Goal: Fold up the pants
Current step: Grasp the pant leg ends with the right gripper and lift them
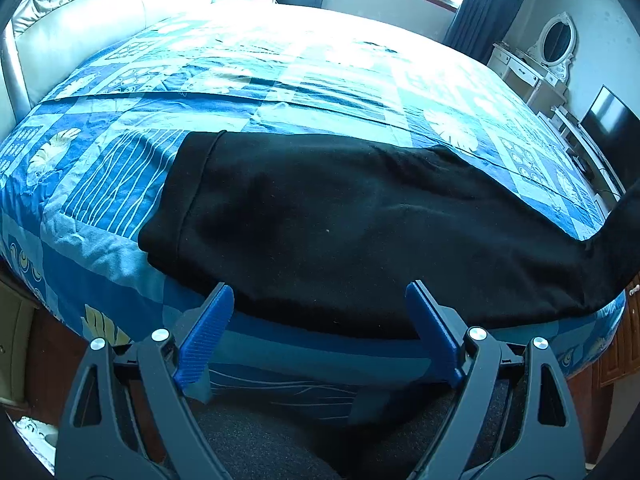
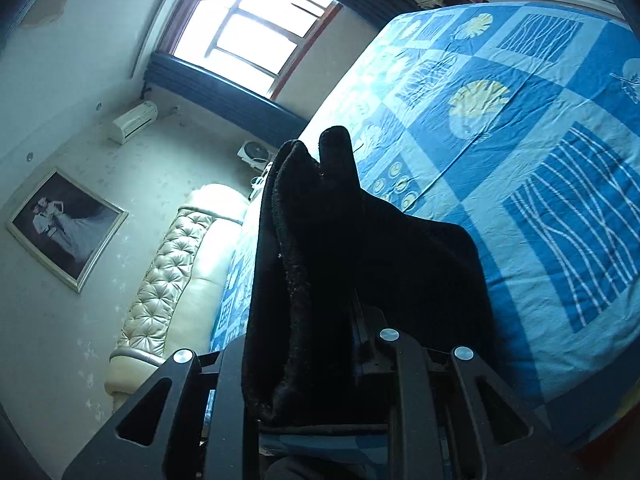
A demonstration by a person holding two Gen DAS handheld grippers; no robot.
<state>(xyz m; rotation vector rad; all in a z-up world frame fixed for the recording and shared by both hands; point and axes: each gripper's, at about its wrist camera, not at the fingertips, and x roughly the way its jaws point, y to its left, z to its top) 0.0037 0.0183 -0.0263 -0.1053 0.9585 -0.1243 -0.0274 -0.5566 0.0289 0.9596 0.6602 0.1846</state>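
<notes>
Black pants (image 1: 340, 216) lie across the near part of the bed, waistband or hem end at the left, the other end rising off the bed at the right edge of the view. My left gripper (image 1: 320, 300) is open and empty, its blue fingers (image 1: 208, 340) just short of the pants' near edge. My right gripper (image 2: 316, 320) is shut on a bunched end of the black pants (image 2: 316, 220) and holds it up above the bed; the cloth hides its fingers.
The bed (image 1: 280, 80) has a blue patterned cover and a tufted cream headboard (image 1: 100, 12). A dressing table with mirror (image 1: 552, 48) and a TV (image 1: 612, 128) stand at the right. A window (image 2: 252, 28) and a framed picture (image 2: 64, 228) are on the walls.
</notes>
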